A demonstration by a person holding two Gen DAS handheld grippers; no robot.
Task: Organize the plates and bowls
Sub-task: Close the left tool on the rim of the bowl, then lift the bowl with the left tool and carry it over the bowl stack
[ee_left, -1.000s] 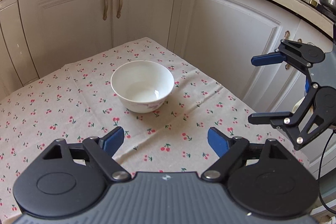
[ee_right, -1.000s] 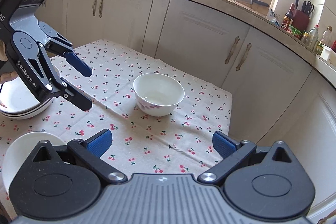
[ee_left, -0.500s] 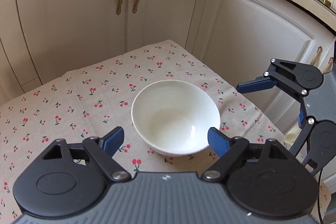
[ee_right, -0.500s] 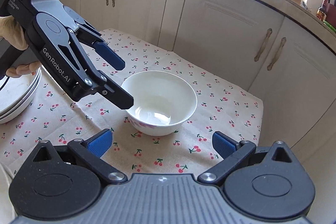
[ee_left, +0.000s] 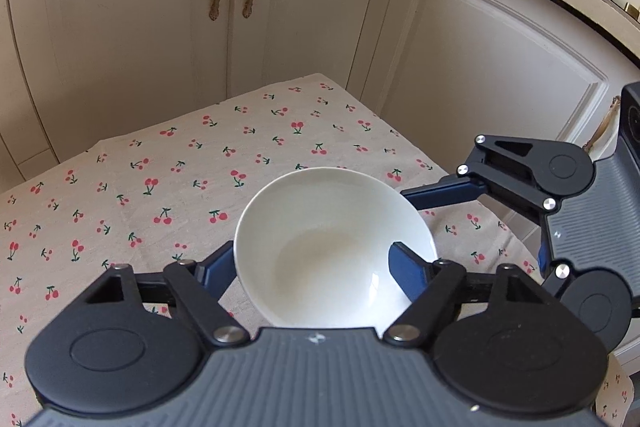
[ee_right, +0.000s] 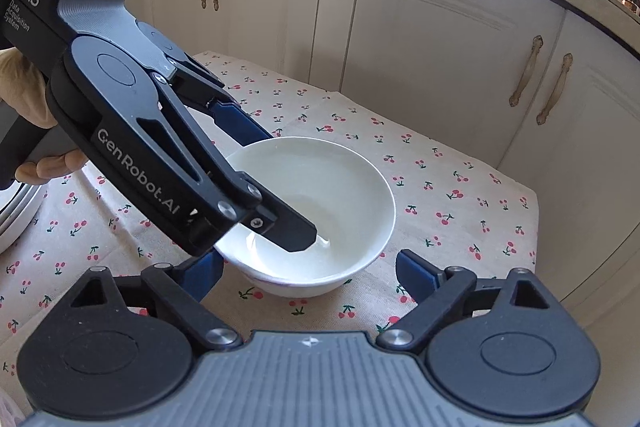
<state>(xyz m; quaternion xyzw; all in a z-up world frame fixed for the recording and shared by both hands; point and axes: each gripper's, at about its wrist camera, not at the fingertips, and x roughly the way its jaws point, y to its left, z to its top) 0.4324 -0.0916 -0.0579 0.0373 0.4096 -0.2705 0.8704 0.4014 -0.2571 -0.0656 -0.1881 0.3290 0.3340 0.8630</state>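
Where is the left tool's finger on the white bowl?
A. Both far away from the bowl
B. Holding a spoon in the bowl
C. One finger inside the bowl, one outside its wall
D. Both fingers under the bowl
C: in the right wrist view, the left tool has one finger down inside the white bowl and the other outside its wall.

bowl [ee_left: 334, 247] near rim behind left gripper [ee_left: 312, 269], plates [ee_right: 16, 215] cut off
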